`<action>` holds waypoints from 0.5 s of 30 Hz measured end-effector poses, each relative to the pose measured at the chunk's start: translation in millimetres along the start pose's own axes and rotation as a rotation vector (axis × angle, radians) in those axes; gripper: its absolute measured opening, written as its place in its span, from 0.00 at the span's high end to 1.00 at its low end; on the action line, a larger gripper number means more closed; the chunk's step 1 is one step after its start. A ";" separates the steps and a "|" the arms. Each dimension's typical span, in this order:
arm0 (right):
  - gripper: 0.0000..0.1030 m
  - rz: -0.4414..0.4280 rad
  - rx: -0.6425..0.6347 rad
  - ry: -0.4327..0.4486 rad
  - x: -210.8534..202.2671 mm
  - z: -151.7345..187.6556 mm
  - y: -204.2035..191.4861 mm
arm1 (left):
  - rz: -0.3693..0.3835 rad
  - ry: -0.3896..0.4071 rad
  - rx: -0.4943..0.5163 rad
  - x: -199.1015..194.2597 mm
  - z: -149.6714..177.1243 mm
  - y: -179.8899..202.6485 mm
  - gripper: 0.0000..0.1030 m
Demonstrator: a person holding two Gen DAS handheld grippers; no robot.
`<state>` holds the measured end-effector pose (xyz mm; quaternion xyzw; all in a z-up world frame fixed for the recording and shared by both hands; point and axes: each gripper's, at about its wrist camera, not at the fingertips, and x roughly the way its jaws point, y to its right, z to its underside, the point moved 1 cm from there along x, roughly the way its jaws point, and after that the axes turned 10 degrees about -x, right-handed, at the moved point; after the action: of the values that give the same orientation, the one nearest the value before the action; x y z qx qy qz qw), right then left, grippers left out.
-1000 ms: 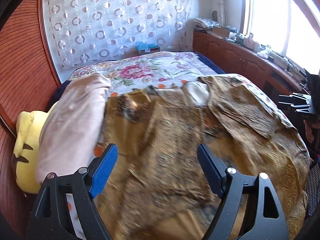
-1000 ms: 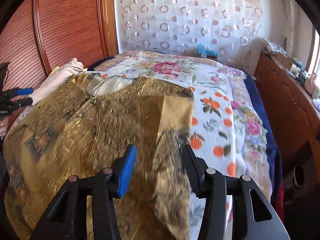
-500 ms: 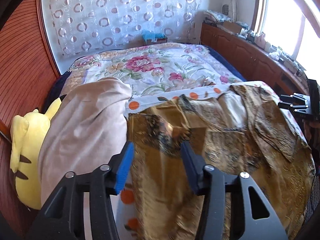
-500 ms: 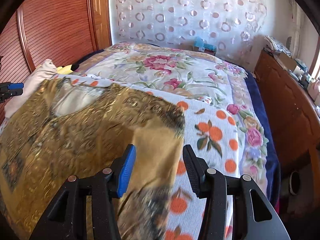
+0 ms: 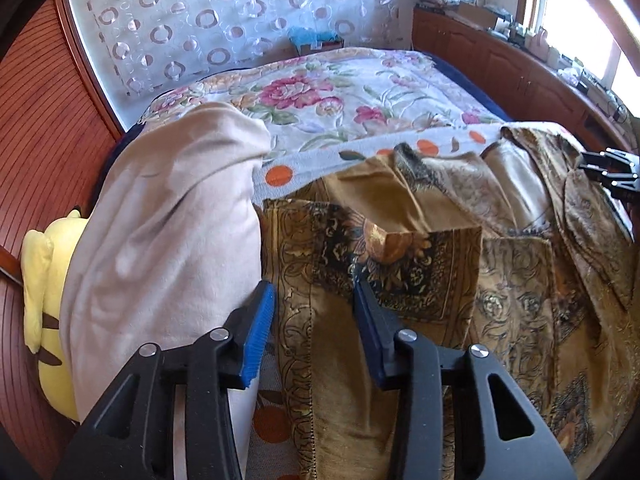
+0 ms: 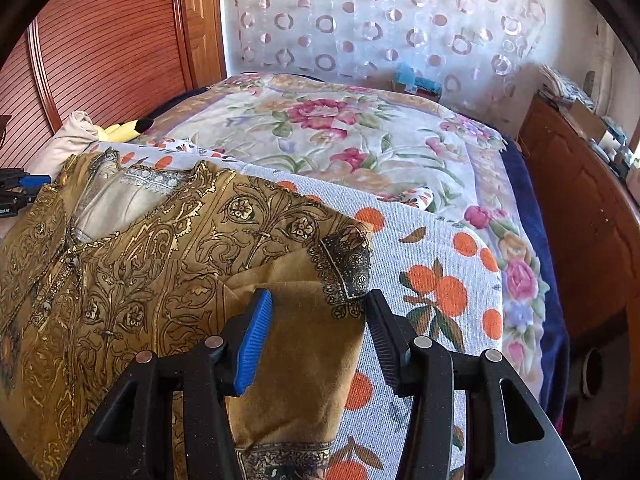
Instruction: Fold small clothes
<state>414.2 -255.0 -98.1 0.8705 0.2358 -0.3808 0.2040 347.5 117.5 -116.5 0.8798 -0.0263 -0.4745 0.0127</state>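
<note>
A gold-brown patterned garment [image 5: 420, 272] lies spread on an orange-printed cloth [image 6: 440, 248] on the bed, neck opening toward the far side. My left gripper [image 5: 312, 286] stands over the garment's left sleeve. Its jaws are closing, and a raised fold of the sleeve is squeezed between the blue pads. My right gripper [image 6: 319, 296] is shut on the plain brown underside of the right sleeve of the garment [image 6: 160, 248], just behind the dark-bordered cuff. Each gripper shows at the edge of the other's view: the right gripper [image 5: 608, 172] and the left gripper [image 6: 24, 184].
A beige garment [image 5: 168, 220] is heaped against the gold one's left side, over a yellow plush toy [image 5: 40, 272]. The floral bedspread [image 5: 340, 92] stretches beyond. A wooden headboard [image 5: 36, 120] stands to the left and a wooden cabinet [image 6: 580, 220] runs along the right.
Both grippers moved outward and down over the bed. The left jaws narrowed from wide open onto the left sleeve. The right gripper carried its sleeve along, and the garment now lies flatter.
</note>
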 end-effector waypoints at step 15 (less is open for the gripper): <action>0.49 -0.022 0.027 0.029 3.0 9.3 2.8 | 0.042 0.034 -0.115 -1.6 9.3 -5.7 0.50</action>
<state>412.3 -261.4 -105.7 0.8759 0.2433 -0.3735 0.1844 339.0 123.4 -120.6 0.8847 -0.0173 -0.4600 0.0737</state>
